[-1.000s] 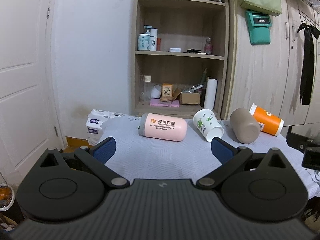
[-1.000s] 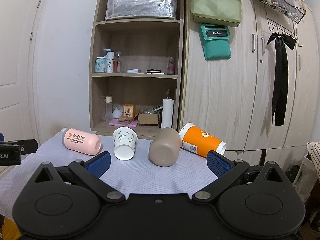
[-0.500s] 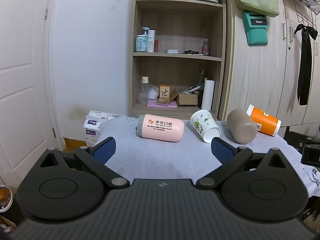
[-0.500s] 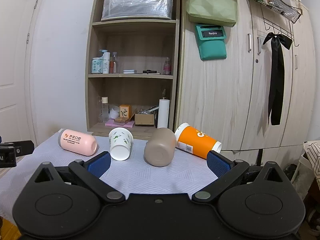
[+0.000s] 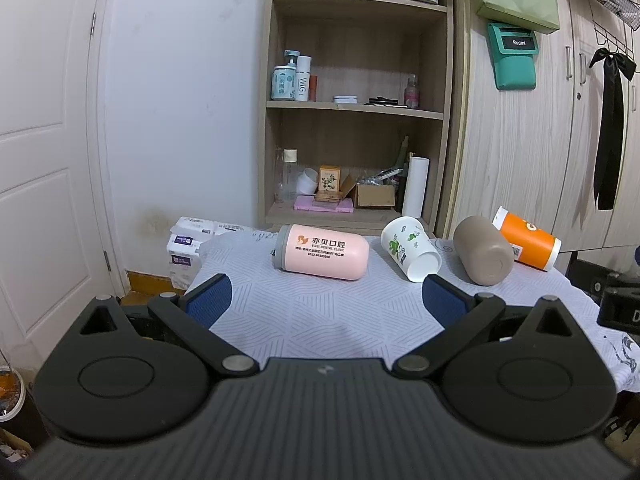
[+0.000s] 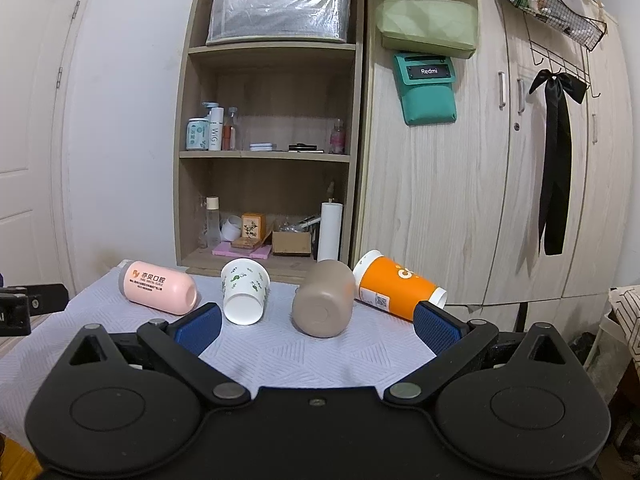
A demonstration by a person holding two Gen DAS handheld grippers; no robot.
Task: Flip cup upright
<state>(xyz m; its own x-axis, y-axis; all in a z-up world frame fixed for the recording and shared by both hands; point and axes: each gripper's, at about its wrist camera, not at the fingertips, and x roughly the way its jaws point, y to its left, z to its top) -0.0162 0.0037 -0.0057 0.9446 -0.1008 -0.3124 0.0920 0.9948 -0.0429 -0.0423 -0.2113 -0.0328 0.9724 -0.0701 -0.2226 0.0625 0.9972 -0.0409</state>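
Lying sideways: four cups [image 5: 322, 251] on clothed table [image 5: 320, 316] (shelf [image 6: 266, 156] behind) | left gripper [image 5: 326, 298], right gripper [image 6: 316, 326]: fingers wide apart, empty

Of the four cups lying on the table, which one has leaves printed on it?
The white paper cup, second from the left between the pink cup and the brown cup. It alone carries green leaves; the orange cup has lettering.
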